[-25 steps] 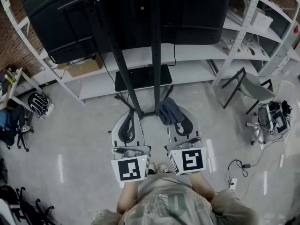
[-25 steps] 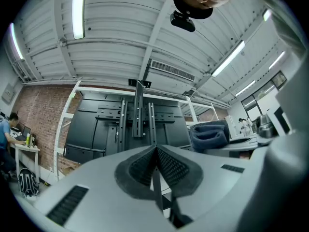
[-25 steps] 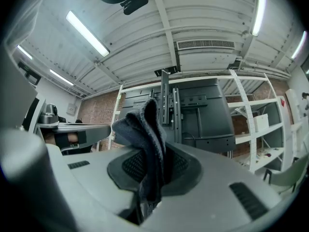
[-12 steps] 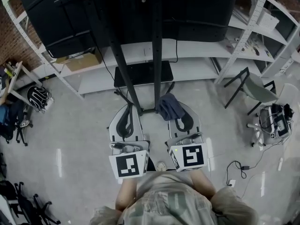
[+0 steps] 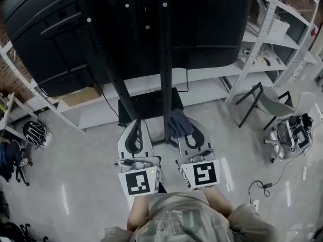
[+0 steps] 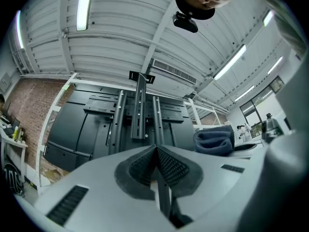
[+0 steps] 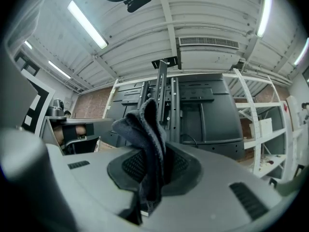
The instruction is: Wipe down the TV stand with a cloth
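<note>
Grey floor [image 5: 86,150] and metal shelving frame the scene. Jaws of the right gripper [image 7: 153,170] pinch the dark cloth [image 7: 145,129], which stands up out of them. The left gripper [image 6: 157,164] has its jaws pressed together on nothing. Straight ahead rises the TV stand [image 5: 165,79], its posts upright. The cloth side seems nearer, though the steep view makes this gap uncertain.

**Colour rundown from my feed**

Here's what I'm getting. The cloth [image 5: 177,123] is dark slate blue and the TV stand [image 5: 165,59] is matte black. Left gripper [image 5: 136,122] and right gripper [image 5: 192,128] are both pale grey with black dimpled pads [image 6: 169,167]. Each carries a black-and-white square marker [image 5: 138,182]. Floor [image 5: 75,155] is light grey, shelving [image 5: 272,19] white, brick wall [image 6: 29,100] reddish.
</note>
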Demonstrator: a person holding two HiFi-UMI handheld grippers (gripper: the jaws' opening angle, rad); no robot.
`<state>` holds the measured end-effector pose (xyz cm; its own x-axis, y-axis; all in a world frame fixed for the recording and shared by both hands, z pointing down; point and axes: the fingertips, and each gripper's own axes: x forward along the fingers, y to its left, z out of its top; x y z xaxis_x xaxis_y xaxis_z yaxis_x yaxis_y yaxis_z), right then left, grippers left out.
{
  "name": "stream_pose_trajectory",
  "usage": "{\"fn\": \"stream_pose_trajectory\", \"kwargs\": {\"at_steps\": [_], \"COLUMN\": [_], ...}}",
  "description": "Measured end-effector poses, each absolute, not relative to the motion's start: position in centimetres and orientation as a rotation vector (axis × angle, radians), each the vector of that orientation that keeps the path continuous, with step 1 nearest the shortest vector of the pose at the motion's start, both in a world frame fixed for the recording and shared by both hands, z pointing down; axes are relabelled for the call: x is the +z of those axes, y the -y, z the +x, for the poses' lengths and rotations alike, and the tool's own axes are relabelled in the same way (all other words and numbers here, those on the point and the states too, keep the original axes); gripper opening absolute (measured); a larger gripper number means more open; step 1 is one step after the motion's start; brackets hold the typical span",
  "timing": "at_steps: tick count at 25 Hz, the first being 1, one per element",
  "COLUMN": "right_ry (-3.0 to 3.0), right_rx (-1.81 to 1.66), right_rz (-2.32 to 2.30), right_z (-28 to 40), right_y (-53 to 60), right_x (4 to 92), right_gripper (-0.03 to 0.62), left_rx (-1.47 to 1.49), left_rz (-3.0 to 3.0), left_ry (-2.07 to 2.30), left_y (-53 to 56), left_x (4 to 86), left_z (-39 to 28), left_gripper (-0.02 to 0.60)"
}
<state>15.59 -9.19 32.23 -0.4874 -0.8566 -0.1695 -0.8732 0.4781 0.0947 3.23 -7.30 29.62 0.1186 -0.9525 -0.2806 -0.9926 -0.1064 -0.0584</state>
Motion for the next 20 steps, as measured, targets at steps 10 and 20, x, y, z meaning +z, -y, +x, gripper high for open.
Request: {"fn": "stream_pose_trajectory", "kwargs": {"at_steps": [10,20], "right_ry": [-2.52,-2.462], "right_rx": [0.296,0.256], "right_rz": [-1.61,-1.733], "right_z": [11.6,10.6], "right_y": [18.6,24.7], "right_x": [29.2,30.7], "right_gripper": [0.059,0.059], "left_rx": [0.306,0.266], "left_rz": [-2.254,-2.374], "left_ry": [-1.816,-1.723], "left_y": [16.6,23.5], "left_x": [27.0,28.5], "left_z": [0.9,-0.2], "left_gripper": [0.015,0.015]}}
